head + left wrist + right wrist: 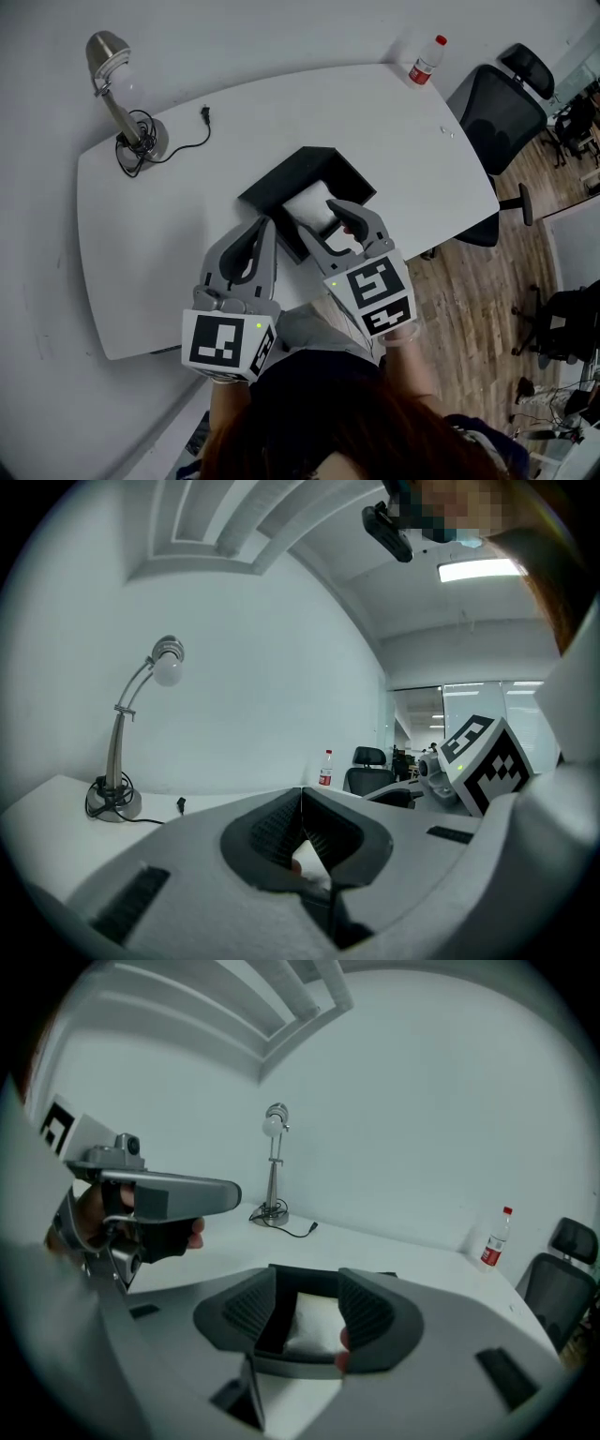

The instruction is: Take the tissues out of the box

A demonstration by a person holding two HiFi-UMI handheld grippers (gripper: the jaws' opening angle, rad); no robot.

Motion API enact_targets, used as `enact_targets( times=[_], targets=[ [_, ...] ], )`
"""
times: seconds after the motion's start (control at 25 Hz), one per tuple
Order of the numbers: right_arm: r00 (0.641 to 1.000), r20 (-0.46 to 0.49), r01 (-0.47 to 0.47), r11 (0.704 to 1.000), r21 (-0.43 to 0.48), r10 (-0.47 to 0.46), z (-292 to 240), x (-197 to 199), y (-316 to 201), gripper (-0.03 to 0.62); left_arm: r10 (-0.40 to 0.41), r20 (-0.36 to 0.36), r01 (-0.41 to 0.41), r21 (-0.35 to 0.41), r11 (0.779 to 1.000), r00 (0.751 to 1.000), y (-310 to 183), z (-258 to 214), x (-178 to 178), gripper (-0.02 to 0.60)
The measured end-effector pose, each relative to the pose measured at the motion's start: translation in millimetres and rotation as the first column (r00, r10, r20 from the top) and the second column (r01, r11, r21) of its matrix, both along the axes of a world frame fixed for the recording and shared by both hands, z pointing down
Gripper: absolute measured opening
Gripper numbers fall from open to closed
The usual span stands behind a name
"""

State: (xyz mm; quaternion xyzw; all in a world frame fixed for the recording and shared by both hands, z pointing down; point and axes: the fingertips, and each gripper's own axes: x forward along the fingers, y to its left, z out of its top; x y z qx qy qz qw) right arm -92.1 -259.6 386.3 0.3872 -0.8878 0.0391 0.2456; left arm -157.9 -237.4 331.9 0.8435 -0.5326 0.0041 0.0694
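On my white table (pixel 141 234), lamp (pixel 117 94) and bottle (pixel 426 60) at its far edge, the tissues (pixel 309 208) lie in the black box (pixel 281 187); my right gripper (pixel 307 1281) open over them, left gripper (pixel 300 796) closed, empty.

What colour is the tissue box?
Black box, white tissues inside; shows best in the head view.

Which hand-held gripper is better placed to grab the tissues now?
Right. The right hand-held gripper is open and aimed at the tissues in the box; the left hand-held gripper is shut, beside the box.
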Motion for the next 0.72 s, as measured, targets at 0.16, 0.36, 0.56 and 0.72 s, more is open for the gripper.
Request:
enact_targets(
  times=[0.16,0.36,0.56,0.72],
  targets=[
    [0.998,-0.057,0.004,0.999,-0.044,-0.007,17.5,-2.3,-8.8,0.232,0.013,-0.011,-0.013,-0.013,1.000,1.000,-13.0,5.8,-2.1,0.021],
    [0.991,-0.134,0.009,0.993,-0.114,-0.024,42.3,-5.8,-16.1,0.246,0.024,-0.024,-0.025,-0.033,0.999,0.999,-27.2,14.3,-4.2,0.021],
    [0.981,-0.191,-0.001,0.985,-0.174,-0.033,60.3,-7.6,-22.4,0.261,0.032,-0.038,-0.034,-0.059,0.998,0.999,-38.8,24.1,-6.0,0.021],
    [0.969,-0.244,-0.018,0.976,-0.217,-0.036,73.4,-6.0,-25.9,0.268,0.033,-0.047,-0.036,-0.072,0.997,0.998,-46.2,28.8,-8.4,0.021]
  ],
)
